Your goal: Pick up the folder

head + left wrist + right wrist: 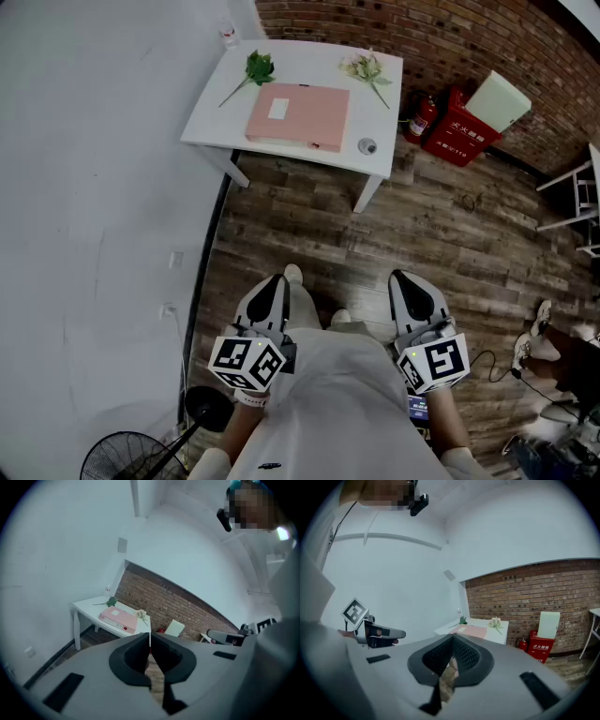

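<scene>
Pink folder (pixel 298 115) lies by the white table's (pixel 309 56) front edge; only the gripper views show left gripper (pixel 150 639) and right gripper (pixel 452 638) pressed shut, empty.

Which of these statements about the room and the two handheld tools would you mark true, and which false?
1. The pink folder lies flat on the white table. True.
2. The left gripper is holding the folder. False: its jaws are shut on nothing, well short of the table.
3. A green sprig and a pale flower lie on the table beyond the folder. True.
4. The right gripper has its jaws wide open. False: they are shut, with nothing between them.
5. The wall behind the table is tiled in blue. False: it is a brick wall.
</scene>
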